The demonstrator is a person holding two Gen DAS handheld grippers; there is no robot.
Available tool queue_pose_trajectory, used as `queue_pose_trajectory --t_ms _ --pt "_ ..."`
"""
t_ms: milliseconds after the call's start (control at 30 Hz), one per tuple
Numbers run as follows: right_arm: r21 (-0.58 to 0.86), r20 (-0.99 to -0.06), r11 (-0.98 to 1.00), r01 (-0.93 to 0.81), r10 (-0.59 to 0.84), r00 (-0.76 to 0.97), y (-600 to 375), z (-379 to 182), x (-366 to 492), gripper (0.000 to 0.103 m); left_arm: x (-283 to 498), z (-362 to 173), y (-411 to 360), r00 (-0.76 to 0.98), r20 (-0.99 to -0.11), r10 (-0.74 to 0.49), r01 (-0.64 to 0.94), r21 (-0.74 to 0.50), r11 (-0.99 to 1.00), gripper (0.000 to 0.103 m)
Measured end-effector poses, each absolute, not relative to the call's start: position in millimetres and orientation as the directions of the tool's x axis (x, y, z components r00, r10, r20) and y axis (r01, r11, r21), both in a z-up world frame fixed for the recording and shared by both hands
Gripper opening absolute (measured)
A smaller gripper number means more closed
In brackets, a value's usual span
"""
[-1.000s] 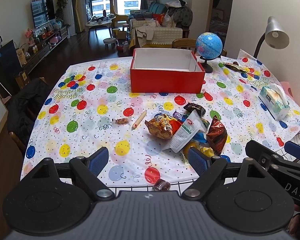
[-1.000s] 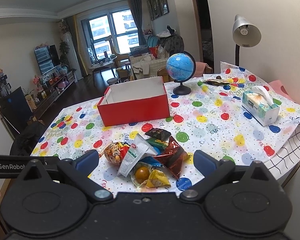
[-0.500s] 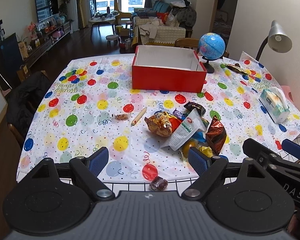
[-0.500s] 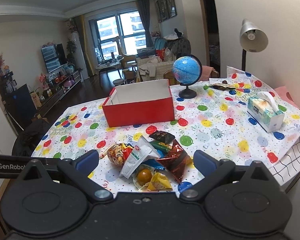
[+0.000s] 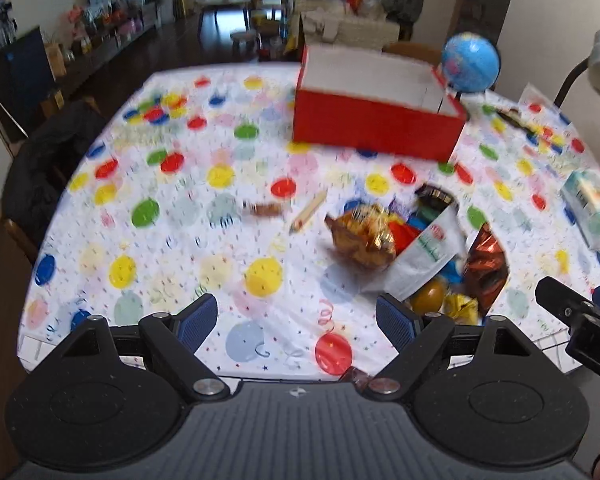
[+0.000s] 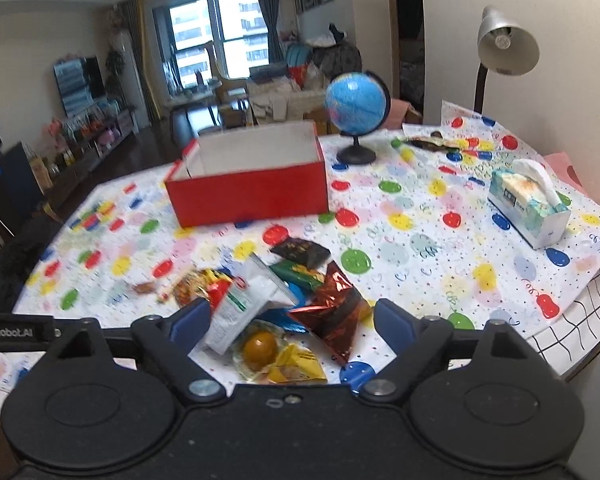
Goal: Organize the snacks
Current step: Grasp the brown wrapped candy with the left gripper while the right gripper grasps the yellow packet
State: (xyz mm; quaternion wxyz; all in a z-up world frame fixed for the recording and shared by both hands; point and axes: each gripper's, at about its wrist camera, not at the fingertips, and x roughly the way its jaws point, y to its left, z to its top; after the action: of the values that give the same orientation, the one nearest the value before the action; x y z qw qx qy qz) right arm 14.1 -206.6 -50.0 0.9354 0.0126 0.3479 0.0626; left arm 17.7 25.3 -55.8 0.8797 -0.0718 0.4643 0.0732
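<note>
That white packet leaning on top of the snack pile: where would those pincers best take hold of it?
Probably by the white packet's raised upper edge, coming from above. It is flat and leans tilted on the snack pile, so that free edge offers two faces to pinch. The right gripper, its jaws closing with nothing pressed between them, is nearest.

One red box (image 6: 252,196), one globe (image 6: 356,100)

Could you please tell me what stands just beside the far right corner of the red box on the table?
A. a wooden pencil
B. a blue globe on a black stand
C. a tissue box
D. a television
B: in the right wrist view the blue globe stands on its black base just right of the red box, while the tissue box lies well apart near the table's right edge.
</note>
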Motion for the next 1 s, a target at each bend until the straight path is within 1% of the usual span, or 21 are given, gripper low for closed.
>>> queue_pose_trajectory --t_ms 67,233,267,333,500,567,700,833,900,933,1000 --pt "0.068 -0.672 0.992 -0.111 0.128 0.730 -208.0 -61.3 21.8 0.086 25.1 -67.9 26.6 0.524 -0.850 0.044 -0.186 -0.063 0.981 0.087" --pt "0.033 -0.720 0.987 -0.155 0.131 0.682 -211.7 -93.8 34.8 0.083 35.7 -98.8 14.0 0.434 -0.901 -0.020 -0.095 -0.068 0.993 0.087" --pt "0.037 -0.734 0.988 -0.153 0.131 0.667 -213.5 -100.2 37.7 0.080 37.0 -106.3 11.0 0.414 -0.910 -0.032 -0.078 -0.070 0.994 0.087" --pt "0.057 -0.754 0.986 -0.159 0.146 0.641 -216.2 -111.9 43.2 0.079 38.4 -119.0 5.8 0.383 -0.923 -0.033 -0.064 -0.063 0.996 0.087" --pt "0.022 -0.784 0.980 -0.196 0.138 0.606 -214.2 -137.9 53.1 0.075 39.0 -140.8 -0.5 0.333 -0.943 -0.031 -0.052 -0.051 0.997 0.087" --pt "0.028 -0.789 0.977 -0.210 0.151 0.595 -213.1 -144.8 57.4 0.074 38.3 -146.1 -1.2 0.320 -0.946 -0.042 -0.045 -0.059 0.997 0.087" --pt "0.030 -0.804 0.972 -0.233 0.162 0.572 -207.0 -156.2 65.7 0.069 38.4 -155.3 -2.8 0.282 -0.957 -0.076 -0.035 -0.089 0.995 0.087" --pt "0.029 -0.808 0.972 -0.234 0.161 0.567 -203.3 -163.0 73.8 0.065 38.5 -161.3 -5.0 0.275 -0.958 -0.081 -0.026 -0.091 0.995 0.086" --pt "0.024 -0.810 0.972 -0.234 0.156 0.565 -202.0 -165.6 76.3 0.062 39.0 -164.1 -5.6 0.276 -0.959 -0.069 -0.023 -0.078 0.997 0.076" --pt "0.021 -0.811 0.972 -0.234 0.154 0.564 -201.3 -166.8 77.7 0.061 39.6 -165.9 -5.8 0.275 -0.959 -0.060 -0.023 -0.069 0.997 0.072" --pt "0.027 -0.811 0.972 -0.235 0.159 0.563 -201.2 -167.7 78.8 0.057 40.1 -169.2 -5.0 0.274 -0.960 -0.052 -0.027 -0.062 0.998 0.073"
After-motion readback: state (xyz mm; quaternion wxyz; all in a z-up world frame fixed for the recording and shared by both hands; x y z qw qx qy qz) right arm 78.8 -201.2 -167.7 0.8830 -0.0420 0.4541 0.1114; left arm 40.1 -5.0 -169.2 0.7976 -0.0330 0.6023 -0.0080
